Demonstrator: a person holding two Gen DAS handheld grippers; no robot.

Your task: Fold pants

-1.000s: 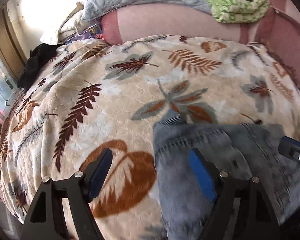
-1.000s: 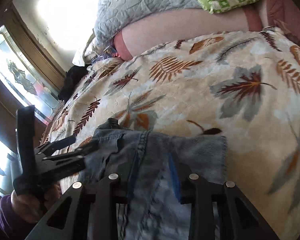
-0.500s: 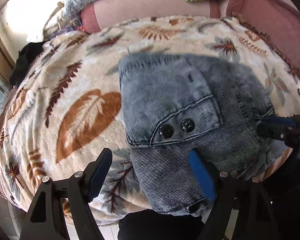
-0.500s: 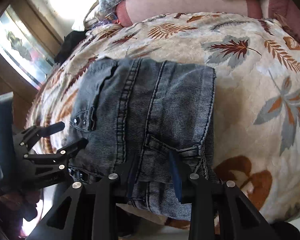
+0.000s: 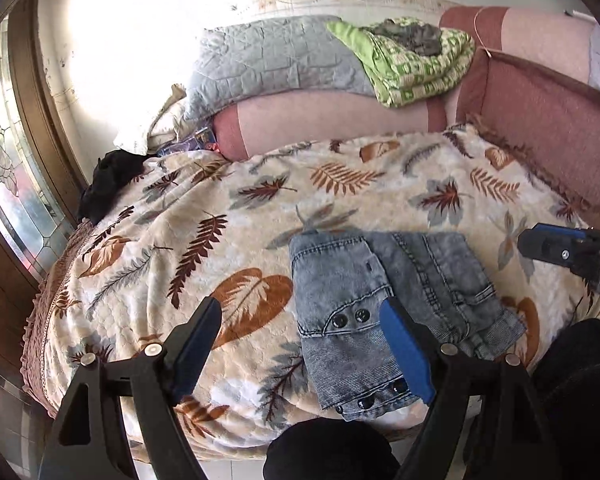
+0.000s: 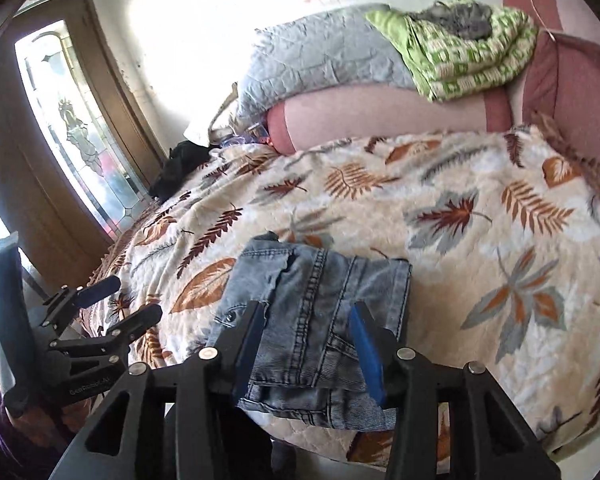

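On my left, the leaf-print blanket (image 5: 148, 248) lies bare out to the bed's edge by the glass door (image 6: 72, 132). My left hand-held gripper (image 5: 300, 344) hovers above the bed, jaws spread wide and holding nothing. The folded pants (image 5: 384, 304) lie flat near the bed's front edge, touched by neither tool. My right hand-held gripper (image 6: 308, 344) hangs just over them, jaws parted and empty; bare blanket stretches right toward the sofa back (image 5: 548, 120). Half a second ago both sat closer to the denim; they have pulled back.
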